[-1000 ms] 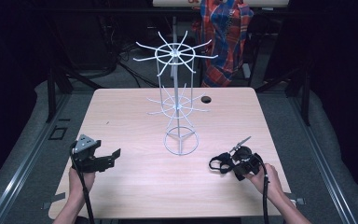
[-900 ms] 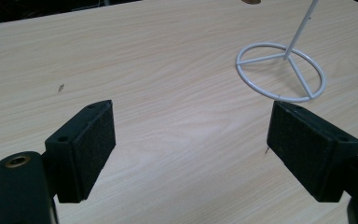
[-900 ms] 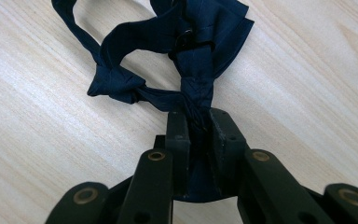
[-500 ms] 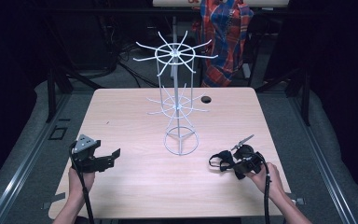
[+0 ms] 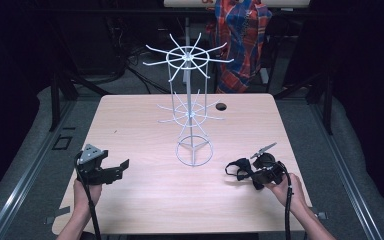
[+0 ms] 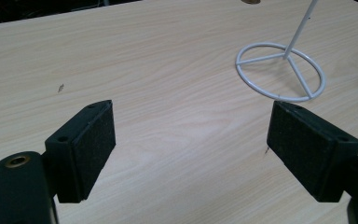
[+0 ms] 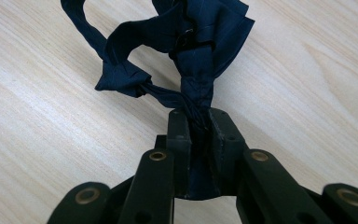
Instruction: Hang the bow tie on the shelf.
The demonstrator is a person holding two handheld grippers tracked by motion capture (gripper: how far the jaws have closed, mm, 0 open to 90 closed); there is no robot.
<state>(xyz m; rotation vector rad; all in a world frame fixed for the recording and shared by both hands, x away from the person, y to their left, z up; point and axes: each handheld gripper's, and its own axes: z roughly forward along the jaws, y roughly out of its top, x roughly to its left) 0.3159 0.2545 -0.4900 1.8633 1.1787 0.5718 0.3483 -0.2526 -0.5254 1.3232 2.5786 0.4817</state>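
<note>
The right gripper (image 7: pixel 196 122) pinched a dark blue cloth (image 7: pixel 186 42) low over the near-right desk (image 5: pixel 145 200); the left gripper (image 6: pixel 191 140) stood spread (empty). Best lift it clear before approaching the white wire rack (image 5: pixel 190 112).
</note>
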